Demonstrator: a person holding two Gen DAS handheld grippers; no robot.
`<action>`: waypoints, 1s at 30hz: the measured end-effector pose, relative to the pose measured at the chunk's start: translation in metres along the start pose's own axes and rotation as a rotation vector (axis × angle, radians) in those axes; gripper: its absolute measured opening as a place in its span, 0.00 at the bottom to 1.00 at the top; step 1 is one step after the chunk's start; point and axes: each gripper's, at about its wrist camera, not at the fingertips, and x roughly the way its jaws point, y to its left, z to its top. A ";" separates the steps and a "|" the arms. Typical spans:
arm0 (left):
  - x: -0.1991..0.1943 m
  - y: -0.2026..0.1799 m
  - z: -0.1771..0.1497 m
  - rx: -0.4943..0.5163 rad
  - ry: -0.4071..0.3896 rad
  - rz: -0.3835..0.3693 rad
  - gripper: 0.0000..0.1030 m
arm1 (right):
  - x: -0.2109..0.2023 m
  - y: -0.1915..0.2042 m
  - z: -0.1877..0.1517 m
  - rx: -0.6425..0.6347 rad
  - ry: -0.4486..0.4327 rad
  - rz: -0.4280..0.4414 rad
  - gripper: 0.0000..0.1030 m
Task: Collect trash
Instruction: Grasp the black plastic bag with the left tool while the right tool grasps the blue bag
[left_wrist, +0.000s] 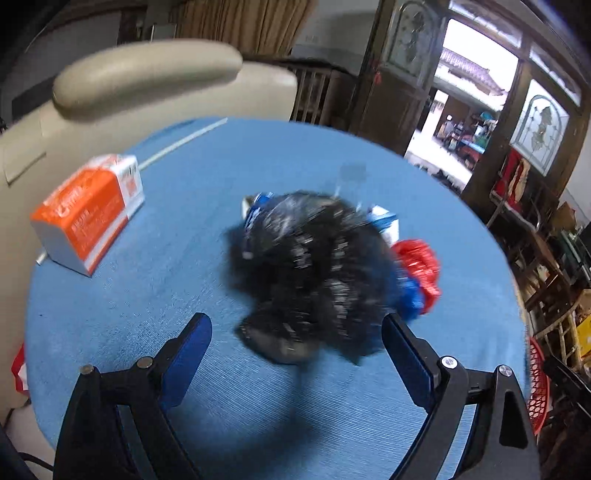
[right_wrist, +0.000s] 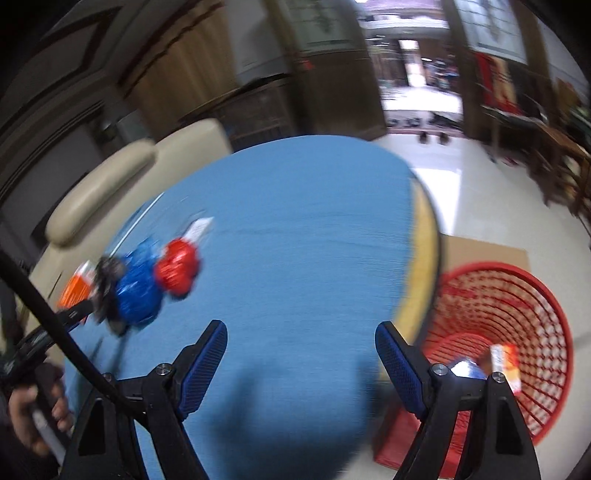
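A crumpled black plastic wrapper lies on the round blue table, blurred, with a blue wrapper and a red wrapper at its right. My left gripper is open, its jaws on either side of the black wrapper's near edge. In the right wrist view the blue wrapper and the red wrapper sit at the left of the table. My right gripper is open and empty above the table's near right part. A red mesh trash basket stands on the floor to the right, with some packets inside.
An orange and white tissue pack lies at the table's left. A beige padded chair stands behind the table. A white straw-like stick lies at the far left edge. Wooden furniture and an open doorway are beyond.
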 end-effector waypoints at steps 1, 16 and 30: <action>0.005 0.002 0.001 0.004 0.007 -0.010 0.90 | 0.003 0.009 -0.001 -0.017 0.008 0.008 0.82; 0.027 0.012 0.004 0.016 0.049 -0.114 0.37 | 0.030 0.077 0.010 -0.173 0.075 0.045 0.82; -0.019 0.046 -0.021 -0.073 0.027 0.012 0.37 | 0.123 0.200 0.040 -0.395 0.093 0.135 0.82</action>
